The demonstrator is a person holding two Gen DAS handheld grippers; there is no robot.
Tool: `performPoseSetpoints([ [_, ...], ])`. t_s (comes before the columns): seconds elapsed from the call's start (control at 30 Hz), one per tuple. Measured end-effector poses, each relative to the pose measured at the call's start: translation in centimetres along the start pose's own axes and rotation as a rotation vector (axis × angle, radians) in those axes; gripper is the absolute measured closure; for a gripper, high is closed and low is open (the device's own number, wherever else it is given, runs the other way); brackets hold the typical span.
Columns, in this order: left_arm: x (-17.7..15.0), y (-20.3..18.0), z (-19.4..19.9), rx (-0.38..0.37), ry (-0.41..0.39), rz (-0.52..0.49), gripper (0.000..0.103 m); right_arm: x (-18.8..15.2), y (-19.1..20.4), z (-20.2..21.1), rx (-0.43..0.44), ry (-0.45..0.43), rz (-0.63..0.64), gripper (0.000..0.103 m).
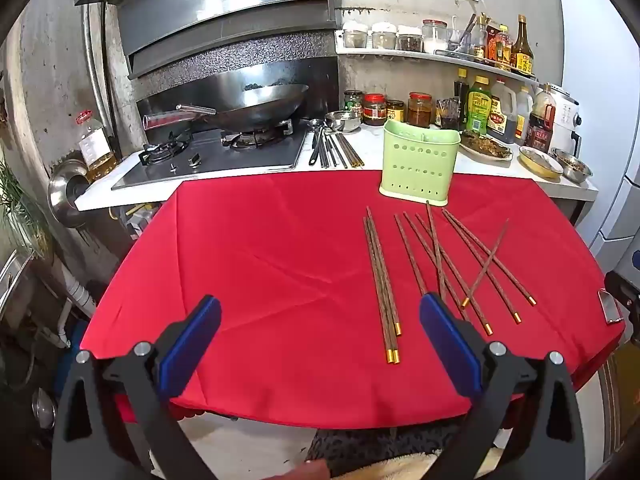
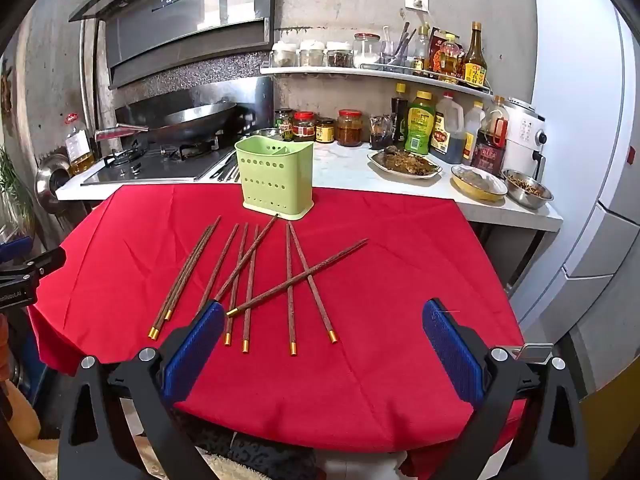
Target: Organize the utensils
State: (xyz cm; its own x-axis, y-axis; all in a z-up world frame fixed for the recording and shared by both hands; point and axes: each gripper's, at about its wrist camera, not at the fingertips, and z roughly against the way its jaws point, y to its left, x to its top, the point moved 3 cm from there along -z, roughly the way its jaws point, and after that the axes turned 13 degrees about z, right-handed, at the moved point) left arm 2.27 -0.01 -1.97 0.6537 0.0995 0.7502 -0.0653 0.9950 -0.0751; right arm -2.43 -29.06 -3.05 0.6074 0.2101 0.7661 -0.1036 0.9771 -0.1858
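Observation:
Several brown wooden chopsticks [image 1: 382, 280] with gold tips lie loose on the red tablecloth [image 1: 260, 280]; they also show in the right wrist view [image 2: 248, 280], some crossing each other. A light green perforated utensil holder [image 1: 416, 164] stands upright at the cloth's far edge, and shows in the right wrist view [image 2: 276, 178]. My left gripper [image 1: 320, 314] is open and empty above the cloth's near edge, left of the chopsticks. My right gripper [image 2: 323, 318] is open and empty, near the gold tips.
A counter behind the table holds a gas stove with a wok [image 1: 256, 108], metal utensils [image 1: 332, 148], jars and sauce bottles [image 1: 480, 108], and dishes of food [image 2: 408, 162]. A white fridge [image 2: 580, 120] stands at the right.

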Motion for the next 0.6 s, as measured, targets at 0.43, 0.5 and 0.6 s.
performPoseSetpoints([
  [0.43,0.01,0.20,-0.23,-0.006,0.010,0.008,0.006,0.01,0.09,-0.20,0.002,0.005,-0.001,0.006],
  [0.5,0.02,0.27,-0.31,-0.007,0.012,0.008,0.006,0.01,0.12,-0.17,0.002,0.006,0.000,0.006],
  [0.6,0.16,0.06,-0.45,-0.004,0.008,0.004,0.006,-0.02,0.13,-0.18,0.002,0.005,-0.003,0.006],
])
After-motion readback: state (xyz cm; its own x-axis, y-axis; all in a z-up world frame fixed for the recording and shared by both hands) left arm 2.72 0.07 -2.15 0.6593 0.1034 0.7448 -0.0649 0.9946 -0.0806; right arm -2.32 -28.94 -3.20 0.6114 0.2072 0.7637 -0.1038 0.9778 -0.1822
